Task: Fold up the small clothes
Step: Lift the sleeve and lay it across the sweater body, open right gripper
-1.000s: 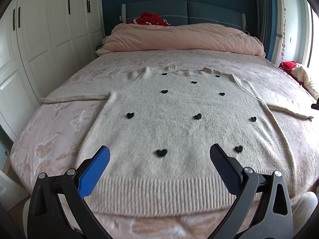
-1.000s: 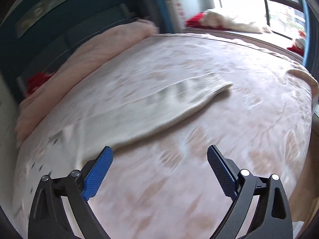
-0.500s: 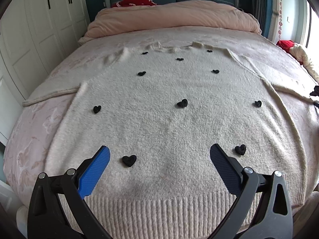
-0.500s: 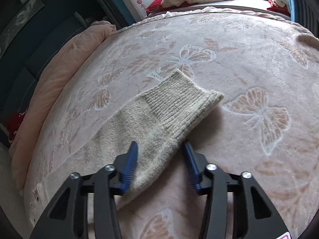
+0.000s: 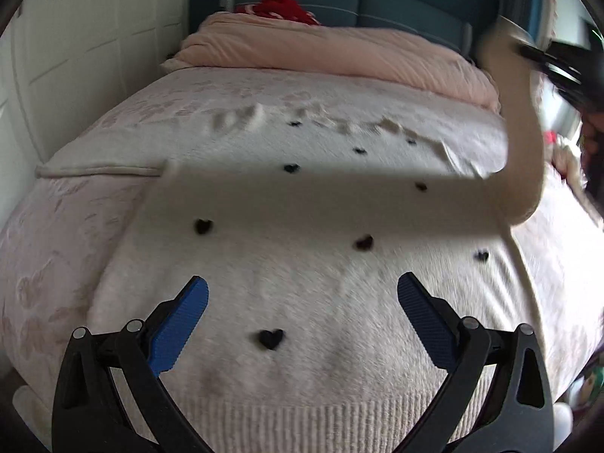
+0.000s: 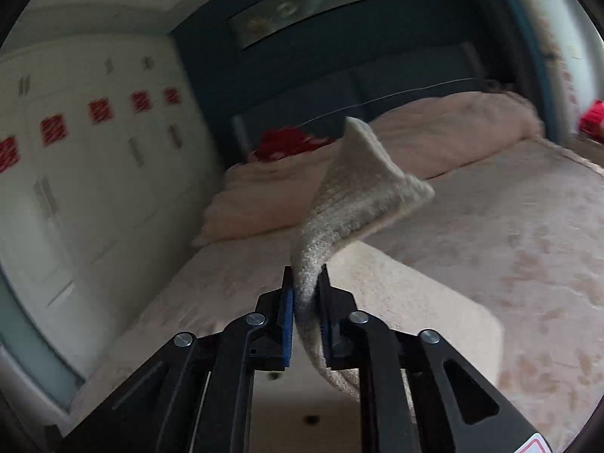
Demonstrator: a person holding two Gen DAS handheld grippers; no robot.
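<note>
A cream sweater (image 5: 302, 271) dotted with small black hearts (image 5: 270, 338) lies flat, front up, on the bed (image 5: 53, 234), its ribbed hem nearest the camera and its neckline toward the pink duvet (image 5: 324, 53) at the headboard end. Laid out this way, the body gives a smooth base onto which the sleeves can be folded.

The right hand-held gripper (image 6: 305, 324) is clamped on the ribbed cuff end of the right sleeve (image 6: 355, 204), the knit pinched between its blue pads (image 6: 287, 324) with the cuff sticking up past them. In the left wrist view that sleeve (image 5: 517, 120) rises off the bed in a tall arc at the right edge, casting a dark band of shadow across the chest. Holding it by the cuff lets the whole sleeve be carried over in one piece, probably to lay it across the body.

The left hand-held gripper (image 5: 302, 317) hovers over the lower part of the sweater with its fingers wide apart, holding nothing; from here it could pin the body down or reach for the left sleeve (image 5: 98, 170), which lies stretched out flat toward the wardrobe (image 5: 75, 56).

No brand or label is visible on the sweater. The red squares (image 6: 53, 128) on the wardrobe doors are too blurred to read.
</note>
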